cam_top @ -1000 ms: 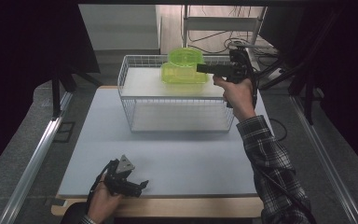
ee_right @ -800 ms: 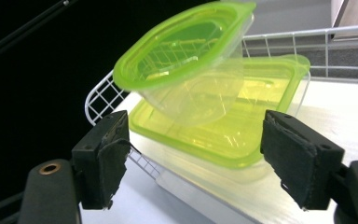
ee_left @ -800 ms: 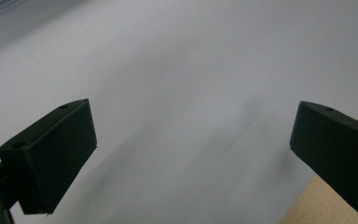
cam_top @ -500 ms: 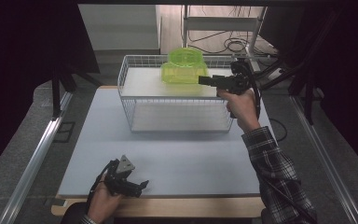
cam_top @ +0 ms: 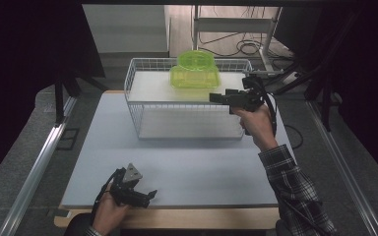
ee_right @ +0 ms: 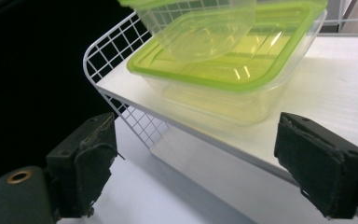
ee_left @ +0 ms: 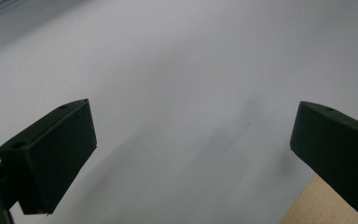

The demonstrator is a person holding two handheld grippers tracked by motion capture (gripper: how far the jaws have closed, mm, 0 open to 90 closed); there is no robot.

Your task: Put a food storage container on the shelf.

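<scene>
right gripper (cam_top: 215, 97): jaws spread wide, just been opening, nothing between them
square green-lidded tub (cam_top: 195, 78): just ahead of those jaws, on the wire rack's (cam_top: 142, 105) white shelf
round tub (cam_top: 196, 59): stacked on top of it
left gripper (cam_top: 147, 195): jaws wide apart too, low over the white mat (cam_top: 187, 162), well back from the rack

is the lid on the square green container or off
On. The square container sits on the basket's white shelf with its green lid seated along the rim; a round container rests on top.

containers (cam_top: 195, 73): lime-green, clear | basket (cam_top: 133, 105): white wire | sleeve (cam_top: 295, 187): plaid | mat (cam_top: 103, 142): pale grey
</scene>
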